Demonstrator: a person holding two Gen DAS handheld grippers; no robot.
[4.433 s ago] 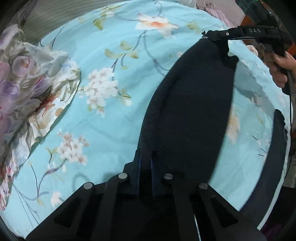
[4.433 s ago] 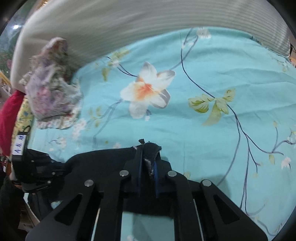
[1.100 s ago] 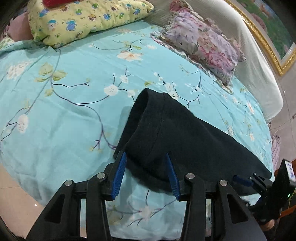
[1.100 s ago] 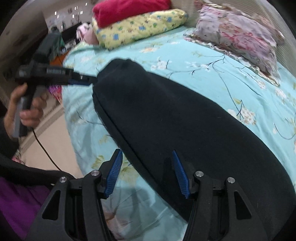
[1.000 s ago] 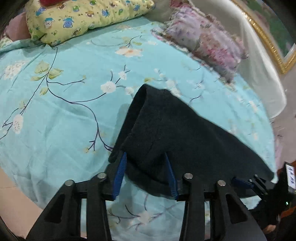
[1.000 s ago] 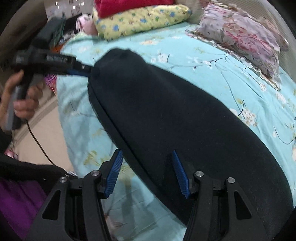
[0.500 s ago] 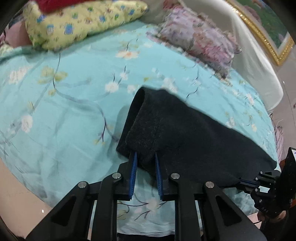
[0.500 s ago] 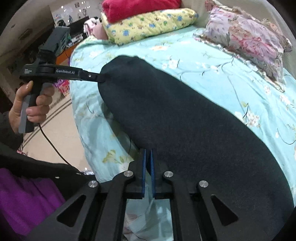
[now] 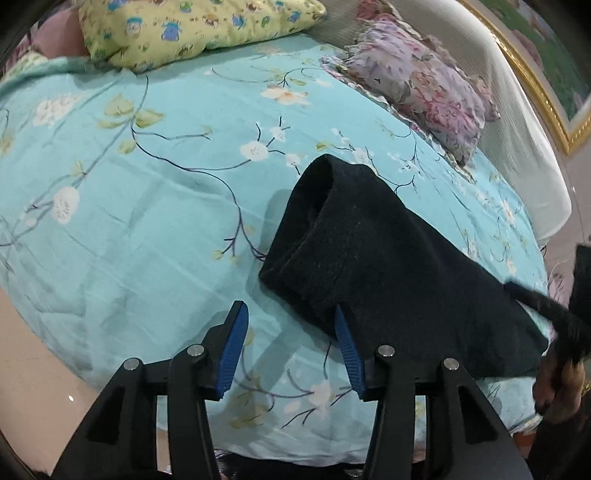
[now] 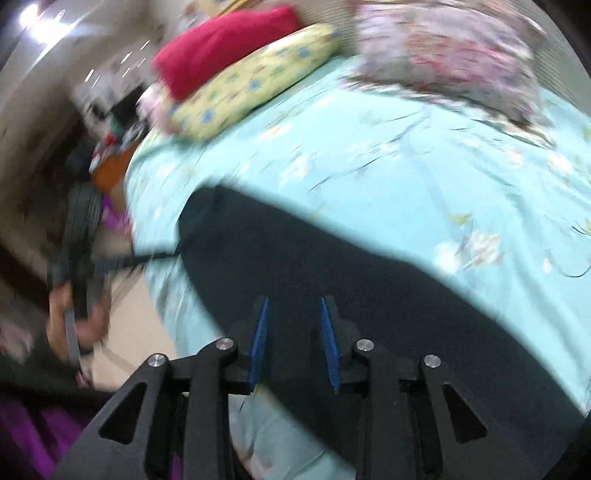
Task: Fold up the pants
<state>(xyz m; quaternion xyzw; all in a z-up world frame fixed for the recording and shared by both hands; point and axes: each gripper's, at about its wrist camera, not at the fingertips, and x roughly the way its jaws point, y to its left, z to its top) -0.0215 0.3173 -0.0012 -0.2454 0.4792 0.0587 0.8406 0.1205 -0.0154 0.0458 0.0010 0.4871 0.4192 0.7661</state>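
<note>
The black pants (image 9: 388, 258) lie folded in a long band on the turquoise flowered bed sheet (image 9: 147, 229). My left gripper (image 9: 290, 332) hovers at their near left corner with its jaws opening. Only sheet shows between its blue pads, and the cloth's edge brushes the right pad (image 9: 345, 343). In the blurred right wrist view, my right gripper (image 10: 293, 332) is over the pants (image 10: 369, 277) at their other end. Its jaws are opening too, with black cloth seen behind the gap and nothing pinched. Each gripper shows in the other's view, the right gripper (image 9: 546, 306) blurred and the left gripper (image 10: 110, 262) in a hand (image 10: 74, 317).
A yellow pillow (image 9: 192, 29) and a pink-purple floral pillow (image 9: 417, 81) lie at the head of the bed, with a red cushion (image 10: 221, 44) behind them. A white headboard (image 9: 517, 122) and a gold picture frame (image 9: 546, 99) stand to the right. Bare floor (image 9: 29, 350) lies past the bed's near edge.
Half a second ago both grippers were shut on the pants' near edge. Both have since opened and let the cloth go. The right gripper has lifted and rolled, blurring its view.
</note>
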